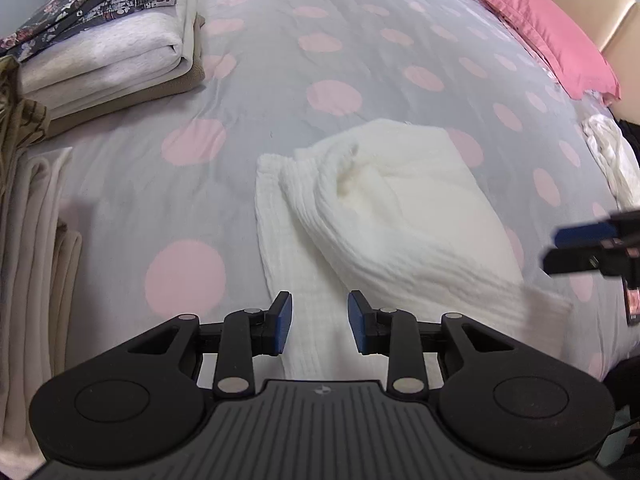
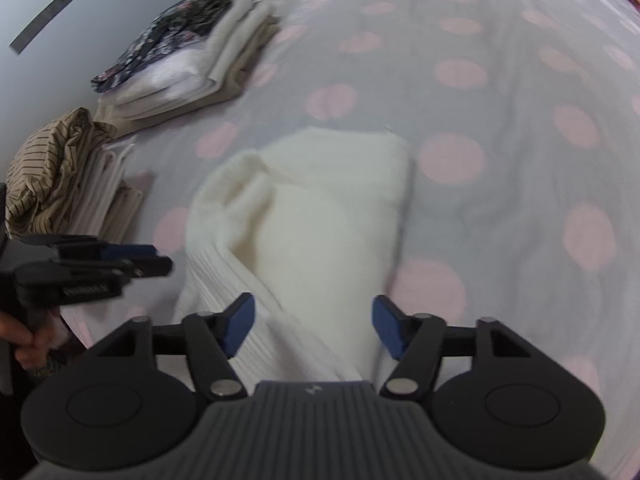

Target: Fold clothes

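Observation:
A white ribbed garment (image 1: 400,208) lies partly folded and bunched on the bed, its near edge running under my left gripper (image 1: 320,320). That gripper is open, and its blue pads (image 1: 283,320) hover just above the cloth with nothing pinched. My right gripper (image 1: 560,248) comes in from the right edge, beside the garment. In the right wrist view the same garment (image 2: 320,208) is blurred. The right gripper (image 2: 314,324) stands wide open over its near end. My left gripper (image 2: 160,258) shows at the left, held by a hand (image 2: 20,340).
The bed has a grey sheet with pink dots (image 1: 332,96). A stack of folded clothes topped by a dark floral piece (image 1: 104,40) sits far left, with another folded pile (image 1: 36,240) nearer. A pink pillow (image 1: 548,36) and a loose white cloth (image 1: 612,156) lie at the right.

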Tool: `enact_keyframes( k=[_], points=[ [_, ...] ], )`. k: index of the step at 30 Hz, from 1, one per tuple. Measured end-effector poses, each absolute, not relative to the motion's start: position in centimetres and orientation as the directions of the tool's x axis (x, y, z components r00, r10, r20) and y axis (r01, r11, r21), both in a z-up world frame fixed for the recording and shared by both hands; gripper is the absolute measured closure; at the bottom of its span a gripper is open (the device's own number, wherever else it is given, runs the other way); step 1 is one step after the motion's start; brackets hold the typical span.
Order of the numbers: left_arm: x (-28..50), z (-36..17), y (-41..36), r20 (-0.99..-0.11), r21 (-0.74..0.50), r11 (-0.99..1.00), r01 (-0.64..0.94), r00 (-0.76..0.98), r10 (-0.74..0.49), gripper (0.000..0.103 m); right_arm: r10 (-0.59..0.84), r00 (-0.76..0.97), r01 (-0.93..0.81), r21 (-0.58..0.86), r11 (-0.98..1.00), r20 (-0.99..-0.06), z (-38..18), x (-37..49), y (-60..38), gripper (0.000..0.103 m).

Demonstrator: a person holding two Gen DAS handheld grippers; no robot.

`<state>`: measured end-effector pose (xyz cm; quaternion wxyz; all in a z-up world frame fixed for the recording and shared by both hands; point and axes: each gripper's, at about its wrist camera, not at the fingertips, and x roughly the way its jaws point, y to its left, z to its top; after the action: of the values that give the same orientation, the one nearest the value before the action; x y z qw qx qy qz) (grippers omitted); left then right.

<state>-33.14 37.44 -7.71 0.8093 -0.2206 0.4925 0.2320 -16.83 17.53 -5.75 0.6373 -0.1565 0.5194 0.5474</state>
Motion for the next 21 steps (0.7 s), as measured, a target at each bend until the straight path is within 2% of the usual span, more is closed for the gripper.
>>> enact_keyframes(
  k=[3, 6, 7, 8, 9, 10, 11, 13, 14, 21],
  points=[
    [-33.8, -8.0, 36.2, -0.901, -0.123, 0.793, -0.596, 0.401, 0.162, 0.065, 0.558, -0.161, -0.799, 0.439, 0.41, -0.814, -7.5, -16.2, 13.8, 0.031],
    [-34.4, -8.4, 35.4, -0.906, -0.115, 0.787, -0.606, 0.388, 0.167, 0.065, 0.58, -0.196, -0.738, 0.508, 0.444, -0.791, -9.6, -16.6, 11.7, 0.032],
    [-34.6, -8.4, 35.1, -0.908, -0.114, 0.787, -0.607, 0.386, 0.166, 0.065, 0.594, -0.202, -0.723, 0.528, 0.447, -0.779, -10.0, -16.8, 11.2, 0.036],
    [-34.8, -8.3, 34.9, -0.907, -0.117, 0.789, -0.603, 0.389, 0.162, 0.065, 0.609, -0.206, -0.708, 0.546, 0.448, -0.766, -10.4, -17.0, 10.9, 0.042],
    [-34.9, -8.3, 34.6, -0.905, -0.122, 0.791, -0.599, 0.394, 0.158, 0.065, 0.635, -0.215, -0.694, 0.573, 0.435, -0.742, -10.4, -17.3, 10.7, 0.066],
    [-35.0, -8.1, 34.4, -0.902, -0.129, 0.793, -0.595, 0.402, 0.156, 0.065, 0.661, -0.224, -0.681, 0.6, 0.42, -0.716, -10.4, -17.6, 10.5, 0.082],
    [-35.1, -7.9, 34.3, -0.898, -0.136, 0.794, -0.592, 0.412, 0.154, 0.065, 0.675, -0.223, -0.689, 0.604, 0.4, -0.703, -10.0, -18.2, 10.6, 0.084],
    [-35.4, -7.4, 33.9, -0.889, -0.15, 0.796, -0.587, 0.433, 0.151, 0.065, 0.702, -0.222, -0.708, 0.607, 0.361, -0.677, -9.1, -19.5, 10.8, 0.095],
    [-35.5, -7.2, 33.7, -0.885, -0.158, 0.795, -0.586, 0.442, 0.149, 0.065, 0.715, -0.222, -0.717, 0.608, 0.341, -0.663, -8.6, -20.1, 10.8, 0.098],
    [-37.0, -6.5, 33.6, -0.871, -0.198, 0.755, -0.625, 0.466, 0.157, 0.065, 0.709, -0.329, -0.791, 0.592, 0.154, -0.624, -6.6, -25.3, 12.2, 0.098]
  ],
)
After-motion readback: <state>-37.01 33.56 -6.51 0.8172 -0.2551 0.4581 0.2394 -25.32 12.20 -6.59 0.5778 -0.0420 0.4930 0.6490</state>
